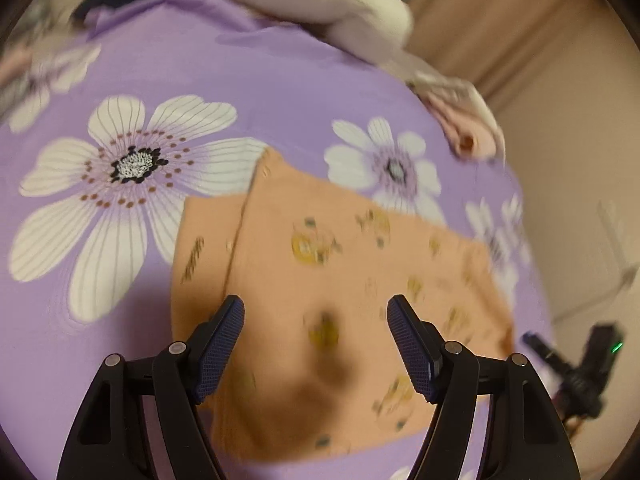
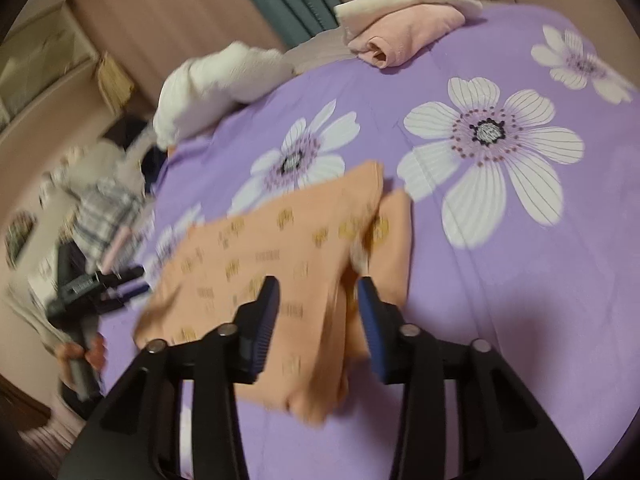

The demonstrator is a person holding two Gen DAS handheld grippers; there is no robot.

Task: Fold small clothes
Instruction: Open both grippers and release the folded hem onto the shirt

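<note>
A small orange garment [image 1: 320, 280] with yellow prints lies partly folded on the purple flowered bedsheet [image 1: 200, 68]. My left gripper [image 1: 316, 312] is open above the garment's middle, holding nothing. In the right wrist view the same garment [image 2: 272, 248] has a folded edge bunched up between the open fingers of my right gripper [image 2: 318, 292]; the jaws do not pinch it. The left gripper [image 2: 120, 284] shows at the left of that view, and the right gripper [image 1: 568, 360] shows at the right edge of the left wrist view.
A folded pink garment [image 2: 404, 32] with a cream one lies at the sheet's far edge. A white cloth pile [image 2: 216, 84] and a plaid garment [image 2: 104, 212] lie at the left. The bed edge [image 1: 532, 240] drops off on the right of the left wrist view.
</note>
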